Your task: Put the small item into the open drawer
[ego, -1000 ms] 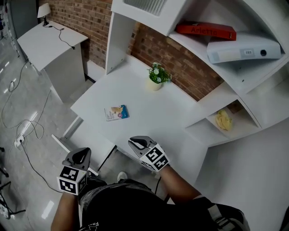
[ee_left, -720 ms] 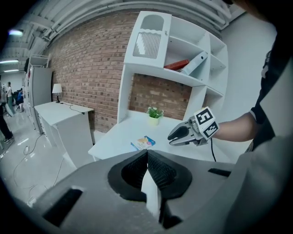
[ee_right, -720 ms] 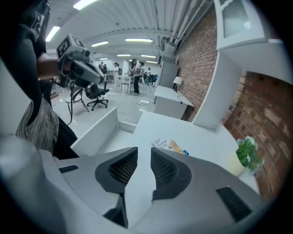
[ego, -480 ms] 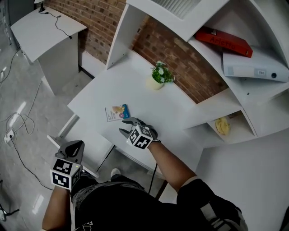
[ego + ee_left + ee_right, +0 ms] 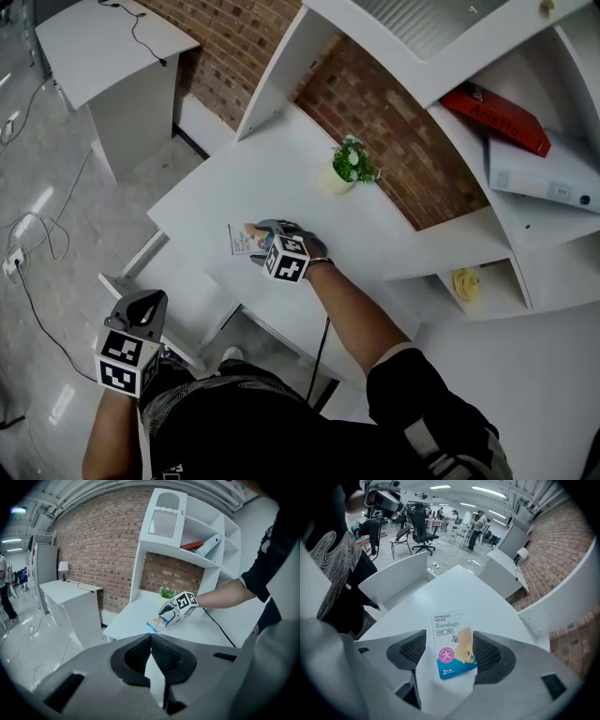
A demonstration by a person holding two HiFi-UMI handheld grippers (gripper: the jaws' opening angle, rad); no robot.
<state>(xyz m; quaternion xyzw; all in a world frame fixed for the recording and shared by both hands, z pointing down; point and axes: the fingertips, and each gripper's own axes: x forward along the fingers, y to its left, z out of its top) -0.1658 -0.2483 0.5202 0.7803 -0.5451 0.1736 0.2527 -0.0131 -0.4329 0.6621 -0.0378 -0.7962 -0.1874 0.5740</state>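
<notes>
Plant [image 5: 353, 162] beyond bandage box [image 5: 451, 637]; right gripper [image 5: 449, 654] jaws just opened around it.

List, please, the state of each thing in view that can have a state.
right gripper: open; its jaws have just been opening and stand on either side of the bandage box, not yet closed on it.
left gripper: shut, empty.
bandage box: lying flat on the desk, not gripped.
drawer: pulled open.
potted plant: upright on the desk.
</notes>
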